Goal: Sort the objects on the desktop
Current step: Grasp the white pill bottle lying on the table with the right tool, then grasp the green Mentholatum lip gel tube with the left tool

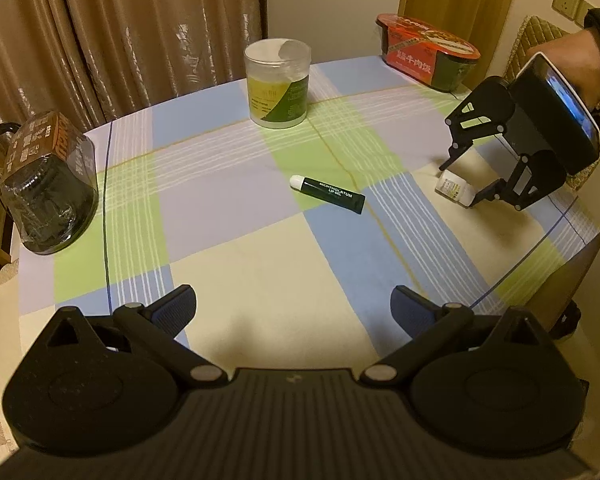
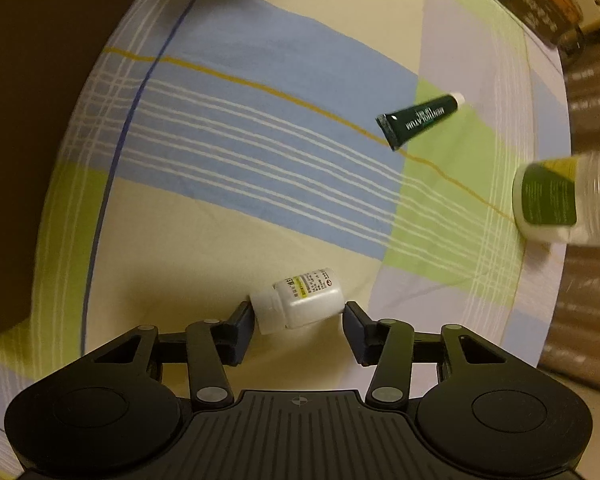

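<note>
Your right gripper (image 2: 299,322) is down at the tablecloth (image 2: 228,216) with its fingers spread just wider than the small white pill bottle (image 2: 298,300), which lies on its side between the two blue pads. The cap end sits right against the left-hand pad (image 2: 242,330) in the right wrist view; the other pad stands a sliver off the bottle's base, so nothing is clamped yet. From the left wrist view the same bottle (image 1: 455,189) lies on a cream square near the table's right edge, straddled by the black fingers, with your hand (image 1: 576,64) and dark sleeve behind the tool.

Your left gripper (image 1: 294,314) hangs over the near side of the table with its fingers spread wide and nothing between them.

The dark green lip gel tube (image 1: 327,193) lies flat near the middle of the cloth, white cap pointing away to the left, well apart from the bottle. Beyond it stands a clear jar with a green and yellow label (image 1: 278,84) (lid on, upright). A red-lidded instant meal bowl (image 1: 428,54) sits at the far right edge, and a dark transparent container with a brown label (image 1: 50,182) stands at the far left. Brown curtains (image 1: 120,28) hang behind the table.
</note>
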A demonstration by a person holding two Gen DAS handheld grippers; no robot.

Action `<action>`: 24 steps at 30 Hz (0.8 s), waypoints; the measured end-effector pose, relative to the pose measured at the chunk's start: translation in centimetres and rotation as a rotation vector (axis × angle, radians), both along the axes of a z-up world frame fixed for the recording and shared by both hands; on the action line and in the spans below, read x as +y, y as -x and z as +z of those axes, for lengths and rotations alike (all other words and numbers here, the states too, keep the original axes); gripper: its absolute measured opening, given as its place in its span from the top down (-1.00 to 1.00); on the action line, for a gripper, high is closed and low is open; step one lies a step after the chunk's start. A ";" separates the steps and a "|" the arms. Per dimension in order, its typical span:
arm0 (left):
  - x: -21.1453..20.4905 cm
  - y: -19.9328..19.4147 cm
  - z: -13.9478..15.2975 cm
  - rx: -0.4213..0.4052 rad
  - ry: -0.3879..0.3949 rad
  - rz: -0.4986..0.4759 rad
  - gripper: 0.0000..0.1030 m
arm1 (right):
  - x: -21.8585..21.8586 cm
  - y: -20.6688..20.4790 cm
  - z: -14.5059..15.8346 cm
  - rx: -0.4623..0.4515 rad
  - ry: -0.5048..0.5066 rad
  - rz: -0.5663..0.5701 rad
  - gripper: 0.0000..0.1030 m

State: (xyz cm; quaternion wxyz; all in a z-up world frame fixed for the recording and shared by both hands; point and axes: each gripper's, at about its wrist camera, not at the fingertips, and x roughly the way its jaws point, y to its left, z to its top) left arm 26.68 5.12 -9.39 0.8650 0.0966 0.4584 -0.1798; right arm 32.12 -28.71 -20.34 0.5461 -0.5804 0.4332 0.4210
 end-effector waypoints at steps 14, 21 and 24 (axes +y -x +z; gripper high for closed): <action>-0.2 -0.4 0.5 -0.007 0.001 -0.009 -0.98 | -1.9 -3.8 1.7 0.100 -0.213 -0.608 0.08; -1.1 -1.1 0.9 -0.022 -0.013 -0.047 -0.98 | -3.2 -2.4 3.4 0.100 -0.330 -0.757 0.09; -1.6 -1.9 0.6 -0.031 -0.025 -0.086 -0.97 | -3.7 -1.0 4.4 0.098 -0.388 -0.809 0.09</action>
